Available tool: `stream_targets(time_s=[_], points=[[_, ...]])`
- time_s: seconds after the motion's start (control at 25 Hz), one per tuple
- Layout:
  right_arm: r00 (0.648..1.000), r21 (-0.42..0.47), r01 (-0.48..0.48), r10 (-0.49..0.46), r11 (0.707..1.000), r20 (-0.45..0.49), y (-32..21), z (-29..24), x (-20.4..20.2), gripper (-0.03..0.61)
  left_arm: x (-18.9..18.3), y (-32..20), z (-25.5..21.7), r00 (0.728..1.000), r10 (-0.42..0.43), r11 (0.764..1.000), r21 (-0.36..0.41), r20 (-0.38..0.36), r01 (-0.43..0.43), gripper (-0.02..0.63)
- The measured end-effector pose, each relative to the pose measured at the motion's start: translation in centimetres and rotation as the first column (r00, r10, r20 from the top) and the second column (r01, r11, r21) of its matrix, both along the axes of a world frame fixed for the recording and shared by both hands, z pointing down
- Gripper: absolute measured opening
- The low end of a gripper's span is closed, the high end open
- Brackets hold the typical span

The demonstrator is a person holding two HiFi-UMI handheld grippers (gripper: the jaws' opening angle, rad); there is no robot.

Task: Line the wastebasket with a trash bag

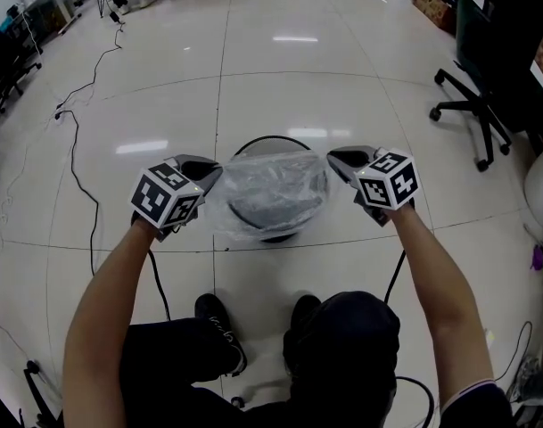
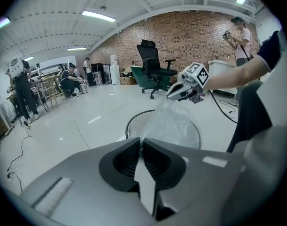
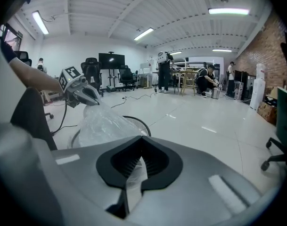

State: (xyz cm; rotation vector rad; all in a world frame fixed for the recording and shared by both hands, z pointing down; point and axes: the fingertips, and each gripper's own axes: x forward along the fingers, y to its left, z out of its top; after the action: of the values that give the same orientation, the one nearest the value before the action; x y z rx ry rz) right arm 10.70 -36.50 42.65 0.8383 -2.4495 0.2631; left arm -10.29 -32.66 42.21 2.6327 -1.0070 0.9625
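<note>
**Head view** — the wastebasket [image 1: 273, 139], a round black mesh bin, stands on the floor [image 1: 342, 52] just ahead of the person's shoes [image 1: 219, 315]. The clear trash bag [image 1: 267, 190] is spread across its mouth. It is stretched between the left gripper [image 1: 210, 173] at the bin's left edge and the right gripper [image 1: 340, 160] at its right edge.

**Left gripper view** — jaws pressed together on a fold of the bag's film, which runs forward over the bin's rim towards the other gripper.

**Right gripper view** — jaws likewise pinched on the film, with the bag bulging above the rim.
</note>
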Motion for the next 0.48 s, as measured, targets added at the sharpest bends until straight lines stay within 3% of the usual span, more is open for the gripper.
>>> stream_targets(time_s=[0.48], points=[[0.995,0.043,-0.101,0.100,0.994,0.007,-5.7,1.7,-0.6,0.002,-1.1,-7.3,1.2,0.995,-0.098,0.993,0.062,-0.004,0.098,0.012]])
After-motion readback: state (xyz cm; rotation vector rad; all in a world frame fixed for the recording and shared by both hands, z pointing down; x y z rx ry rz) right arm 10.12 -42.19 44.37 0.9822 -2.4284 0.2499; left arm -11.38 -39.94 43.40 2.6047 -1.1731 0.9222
